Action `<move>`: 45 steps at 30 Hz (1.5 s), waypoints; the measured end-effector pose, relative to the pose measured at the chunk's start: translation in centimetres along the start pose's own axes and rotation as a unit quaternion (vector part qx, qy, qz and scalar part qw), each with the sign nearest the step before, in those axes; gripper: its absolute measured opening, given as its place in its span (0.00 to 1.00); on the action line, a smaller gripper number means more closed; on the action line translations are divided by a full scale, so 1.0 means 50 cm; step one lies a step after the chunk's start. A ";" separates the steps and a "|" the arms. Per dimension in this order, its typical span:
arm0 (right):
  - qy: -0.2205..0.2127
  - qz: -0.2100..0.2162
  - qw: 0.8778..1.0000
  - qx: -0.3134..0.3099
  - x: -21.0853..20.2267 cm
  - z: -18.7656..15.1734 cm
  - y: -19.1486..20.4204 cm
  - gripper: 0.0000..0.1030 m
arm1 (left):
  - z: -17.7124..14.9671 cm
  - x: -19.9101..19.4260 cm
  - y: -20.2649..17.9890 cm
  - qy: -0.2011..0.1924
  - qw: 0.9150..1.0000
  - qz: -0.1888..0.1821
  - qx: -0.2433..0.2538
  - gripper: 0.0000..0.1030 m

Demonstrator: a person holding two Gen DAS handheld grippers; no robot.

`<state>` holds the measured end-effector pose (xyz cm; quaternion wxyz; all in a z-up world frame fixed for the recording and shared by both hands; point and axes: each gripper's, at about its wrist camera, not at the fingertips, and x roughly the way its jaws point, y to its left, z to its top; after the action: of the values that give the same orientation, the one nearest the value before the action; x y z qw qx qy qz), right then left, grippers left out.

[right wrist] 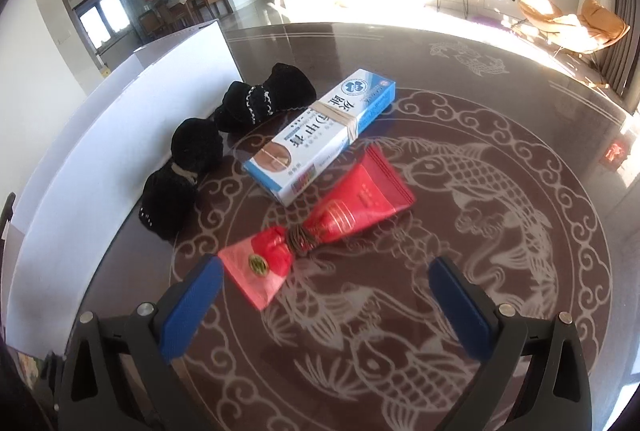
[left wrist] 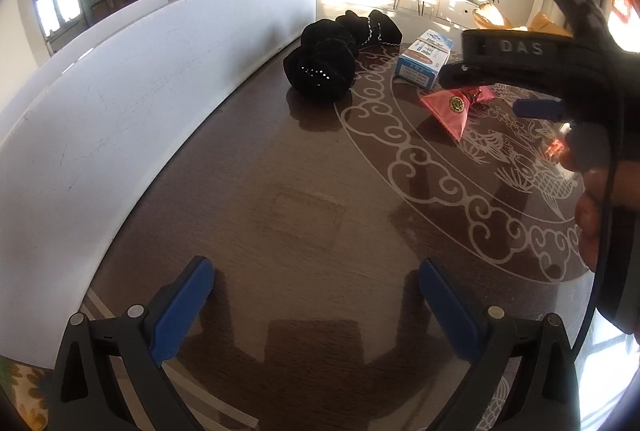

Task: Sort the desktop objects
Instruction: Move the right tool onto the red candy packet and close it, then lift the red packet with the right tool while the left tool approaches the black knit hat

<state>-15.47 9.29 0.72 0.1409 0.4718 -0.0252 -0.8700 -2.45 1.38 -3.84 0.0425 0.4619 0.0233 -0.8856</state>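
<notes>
Worktop (right wrist: 500,79) of dark wood with a pale koi and cloud pattern carried everything, and a white board (right wrist: 100,135) stood along its left edge. Against that board lay two black cloth bundles (right wrist: 192,167), one beyond the other. Just right of the bundles sat a blue-and-white box (right wrist: 320,135) banded with rubber bands, and touching the box's near corner lay a red pouch (right wrist: 332,219) tied at the waist, its pink end nearest the camera.

Right tool (right wrist: 324,307) hung released just short of the pouch, blue pads spread wide, the left pad beside the pink end. Left tool (left wrist: 316,307) was likewise released, over bare wood beside the board, holding nothing.

Taking the pouch at its tied waist would probably serve best: the narrowest, firmest part, and clear of the box.
</notes>
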 end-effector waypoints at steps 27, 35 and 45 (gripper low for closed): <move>-0.017 -0.101 0.991 -0.089 -0.126 -0.198 -0.074 0.25 | 0.000 0.001 -0.003 0.000 1.000 0.001 0.005 1.00; -0.040 -0.114 0.989 -0.083 -0.160 -0.247 -0.122 0.66 | 0.001 0.002 -0.004 0.000 1.000 0.000 0.007 1.00; -0.030 -0.095 0.994 -0.055 -0.154 -0.246 -0.139 0.78 | 0.001 0.004 -0.006 0.000 1.000 0.000 0.008 1.00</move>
<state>-2.85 19.13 -1.05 0.0823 0.4370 0.0631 -0.8935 -2.61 1.68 -3.96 0.0386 0.4625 0.0168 -0.8856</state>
